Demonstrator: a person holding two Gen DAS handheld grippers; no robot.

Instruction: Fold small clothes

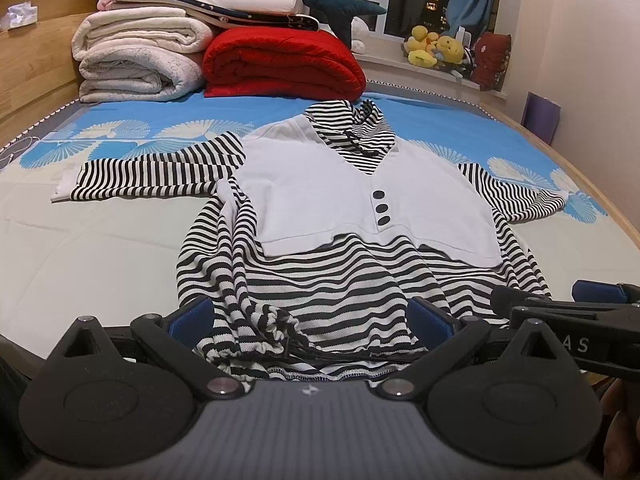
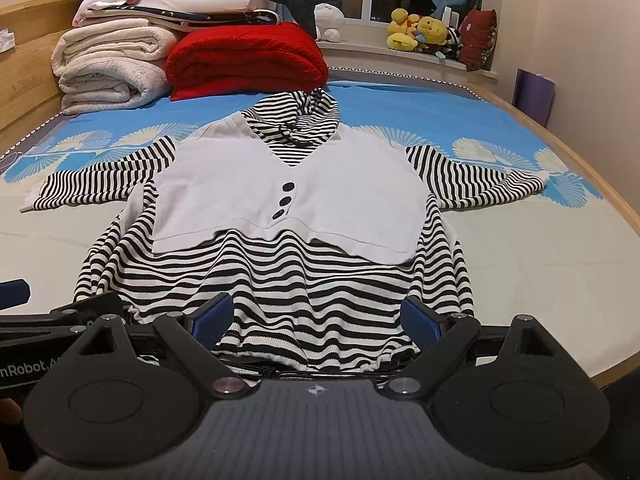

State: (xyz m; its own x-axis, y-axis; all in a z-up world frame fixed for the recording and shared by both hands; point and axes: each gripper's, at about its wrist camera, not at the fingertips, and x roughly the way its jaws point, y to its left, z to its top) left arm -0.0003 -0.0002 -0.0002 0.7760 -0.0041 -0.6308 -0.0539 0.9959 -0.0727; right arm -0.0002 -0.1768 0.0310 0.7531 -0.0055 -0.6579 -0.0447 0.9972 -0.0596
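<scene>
A small black-and-white striped dress [image 1: 340, 276] with a white vest front and three dark buttons lies face up on the bed, sleeves spread to both sides; it also shows in the right wrist view [image 2: 304, 280]. My left gripper [image 1: 312, 320] is open, its blue pads either side of the bunched left part of the hem with its drawstring. My right gripper [image 2: 316, 320] is open, its pads either side of the right part of the hem. The two grippers sit side by side at the near edge of the bed.
The bed sheet [image 1: 100, 248] is white near me and blue with fan prints farther off. Folded white blankets [image 1: 140, 60] and a red quilt [image 1: 280, 64] are stacked at the head. Plush toys [image 1: 436, 50] sit on the windowsill. A wooden bed frame [image 1: 580, 168] runs along the right.
</scene>
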